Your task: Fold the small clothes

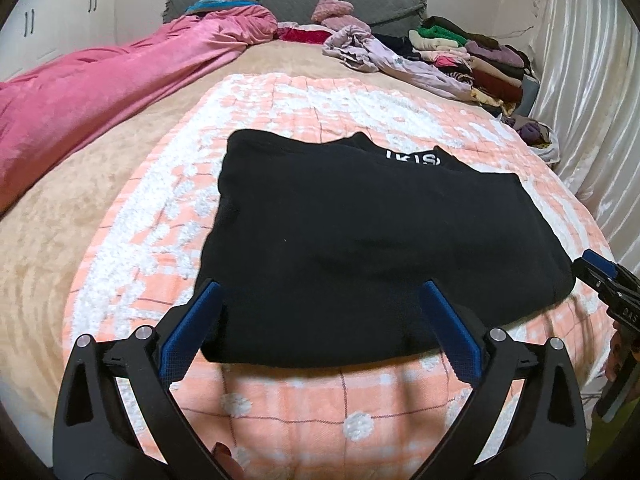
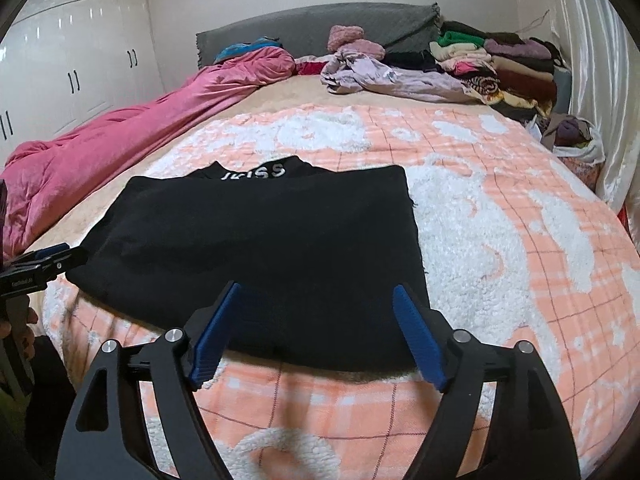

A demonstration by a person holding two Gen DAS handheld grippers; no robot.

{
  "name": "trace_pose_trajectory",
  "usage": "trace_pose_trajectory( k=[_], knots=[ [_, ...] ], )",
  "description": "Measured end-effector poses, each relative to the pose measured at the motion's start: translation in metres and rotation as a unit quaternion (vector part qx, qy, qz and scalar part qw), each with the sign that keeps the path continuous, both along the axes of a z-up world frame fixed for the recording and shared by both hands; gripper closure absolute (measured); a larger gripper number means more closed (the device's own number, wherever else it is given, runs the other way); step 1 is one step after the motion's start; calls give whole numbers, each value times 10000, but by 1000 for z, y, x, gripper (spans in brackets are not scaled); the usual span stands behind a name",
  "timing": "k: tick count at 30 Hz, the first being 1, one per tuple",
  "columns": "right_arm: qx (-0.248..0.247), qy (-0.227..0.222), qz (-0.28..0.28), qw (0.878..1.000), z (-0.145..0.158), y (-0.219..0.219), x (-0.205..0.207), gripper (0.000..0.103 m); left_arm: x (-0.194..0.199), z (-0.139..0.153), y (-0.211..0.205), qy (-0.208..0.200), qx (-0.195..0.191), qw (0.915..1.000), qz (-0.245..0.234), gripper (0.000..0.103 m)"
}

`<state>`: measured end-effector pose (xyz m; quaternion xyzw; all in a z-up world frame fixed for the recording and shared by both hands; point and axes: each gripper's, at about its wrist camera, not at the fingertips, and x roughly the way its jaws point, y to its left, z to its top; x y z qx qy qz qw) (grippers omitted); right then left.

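Facing black garment (image 1: 360, 240), tongs (image 1: 320, 292) spread

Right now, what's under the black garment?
The black garment lies flat on the peach-and-white checked blanket, which shows all around it. Anything directly beneath the fabric is covered.

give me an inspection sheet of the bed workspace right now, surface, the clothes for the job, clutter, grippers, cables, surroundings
Surface: peach and white checked blanket spread over the bed.
Job's things: black garment with white lettering, lying flat on the blanket, seemingly already folded in part.
Clutter: pink quilt bunched along the left side; lilac garment crumpled near the headboard; stack of folded clothes at the far right.
Grippers: left gripper open, at the garment's near edge; right gripper open, likewise; neither holds anything.
Cables: nothing seen.
Surroundings: grey headboard, white wardrobe, pale curtain.
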<state>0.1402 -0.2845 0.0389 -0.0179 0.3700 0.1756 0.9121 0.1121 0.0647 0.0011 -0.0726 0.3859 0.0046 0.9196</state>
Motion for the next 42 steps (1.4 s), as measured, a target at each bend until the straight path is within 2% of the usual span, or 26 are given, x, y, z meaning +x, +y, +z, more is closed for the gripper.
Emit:
trace_pose_trajectory(
  k=[5,22,42],
  knots=[
    [58,-105,58,9999,8,5,-4,18,-5,7,3,-46,26,10000,52,10],
    [20,-250,460,9986,23,34,-15,18,-16,20,22,-186,3,9994,287,10],
    [-163,-163,1287,9914,15,107,-25,18,-24,22,51,-285,-51,9976,628,10]
  ],
)
